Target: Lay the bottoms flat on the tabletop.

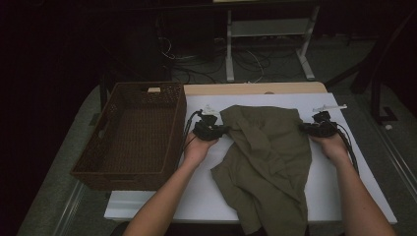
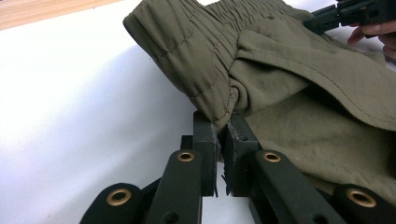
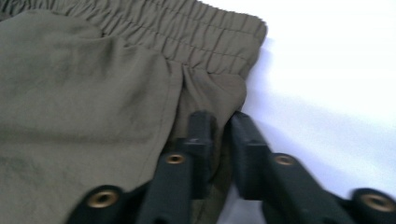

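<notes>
Both hand-held grippers (image 1: 223,130) (image 1: 303,127) clamped on trousers' (image 1: 268,152) waistband corners

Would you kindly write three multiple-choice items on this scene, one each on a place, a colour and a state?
1. Where does the basket stand?
A. left of the garment
B. right of the garment
C. on the garment

2. What colour is the garment?
A. red
B. olive green
C. white

3. How does the left gripper stand?
A. wide open above the table
B. shut on a waistband corner
C. inside the basket

Answers:
1 A, since the high view shows the basket at the table's left edge.
2 B, as all views show olive cloth.
3 B, as the left gripper view shows its fingers pinching the cloth.
</notes>
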`<state>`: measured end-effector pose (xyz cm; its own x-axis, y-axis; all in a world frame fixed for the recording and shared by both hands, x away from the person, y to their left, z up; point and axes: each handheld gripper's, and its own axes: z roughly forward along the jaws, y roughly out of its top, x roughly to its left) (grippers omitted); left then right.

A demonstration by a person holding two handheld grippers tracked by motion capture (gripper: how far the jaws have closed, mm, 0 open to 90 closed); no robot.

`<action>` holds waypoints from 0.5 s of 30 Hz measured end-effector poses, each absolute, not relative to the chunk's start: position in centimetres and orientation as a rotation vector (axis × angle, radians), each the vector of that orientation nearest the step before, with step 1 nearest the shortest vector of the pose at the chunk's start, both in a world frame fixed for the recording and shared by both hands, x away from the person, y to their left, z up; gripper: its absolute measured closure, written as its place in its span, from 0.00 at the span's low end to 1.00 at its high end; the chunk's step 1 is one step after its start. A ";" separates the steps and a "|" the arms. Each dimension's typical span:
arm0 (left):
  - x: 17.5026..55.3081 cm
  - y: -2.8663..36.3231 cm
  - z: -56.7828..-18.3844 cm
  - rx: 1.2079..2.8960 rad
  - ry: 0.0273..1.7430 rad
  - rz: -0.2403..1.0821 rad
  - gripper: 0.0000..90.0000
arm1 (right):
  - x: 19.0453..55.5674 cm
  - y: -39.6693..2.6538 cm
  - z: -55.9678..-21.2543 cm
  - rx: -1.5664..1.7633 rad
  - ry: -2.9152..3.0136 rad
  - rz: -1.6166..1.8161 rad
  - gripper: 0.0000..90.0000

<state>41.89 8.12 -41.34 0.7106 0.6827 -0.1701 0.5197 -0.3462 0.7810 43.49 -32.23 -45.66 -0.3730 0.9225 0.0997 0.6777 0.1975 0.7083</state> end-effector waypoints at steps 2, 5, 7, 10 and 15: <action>41.9 8.2 -41.2 2.026 0.911 0.235 0.94 | 43.6 -32.1 -45.5 1.502 2.149 0.963 0.96; 41.9 8.2 -41.0 2.015 0.911 0.228 0.94 | 43.7 -32.1 -45.0 1.474 2.137 0.935 0.97; 41.9 8.1 -40.9 2.008 0.909 0.217 0.94 | 43.9 -32.5 -44.5 1.469 2.112 0.942 0.97; 41.9 7.9 -40.8 2.004 0.906 0.205 0.94 | 44.2 -33.1 -43.8 1.456 2.074 0.932 0.97; 42.1 7.1 -41.0 2.012 0.897 0.196 0.94 | 44.7 -34.8 -43.6 1.483 2.023 0.899 0.97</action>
